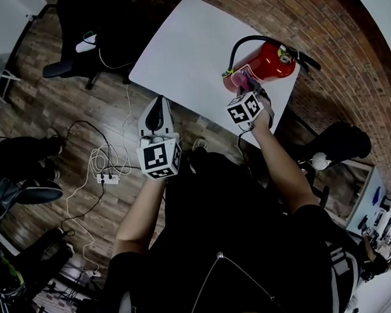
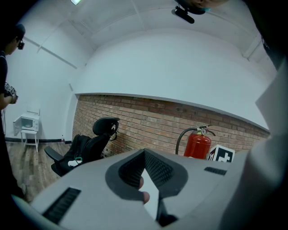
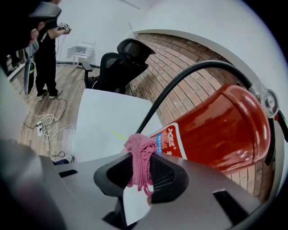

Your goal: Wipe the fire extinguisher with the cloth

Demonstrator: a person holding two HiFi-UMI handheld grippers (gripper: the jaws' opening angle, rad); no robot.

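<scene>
A red fire extinguisher [image 1: 264,62] lies on its side on the white table [image 1: 183,48], with its black hose [image 3: 180,85] arching over it. My right gripper [image 1: 244,91] is shut on a bunched pink cloth [image 3: 140,157], held right at the labelled base end of the cylinder [image 3: 220,130]. I cannot tell whether the cloth touches the cylinder. My left gripper [image 1: 155,103] hovers over the table's near edge, left of the extinguisher. Its jaws meet at the tips [image 2: 145,152] with nothing between them. From there the extinguisher [image 2: 198,144] shows to the right.
A brick wall [image 1: 348,79] runs behind the table. A black office chair [image 3: 121,63] stands at the table's far end. Cables and a power strip [image 1: 108,177] lie on the wooden floor to the left. A person [image 3: 45,54] stands farther off.
</scene>
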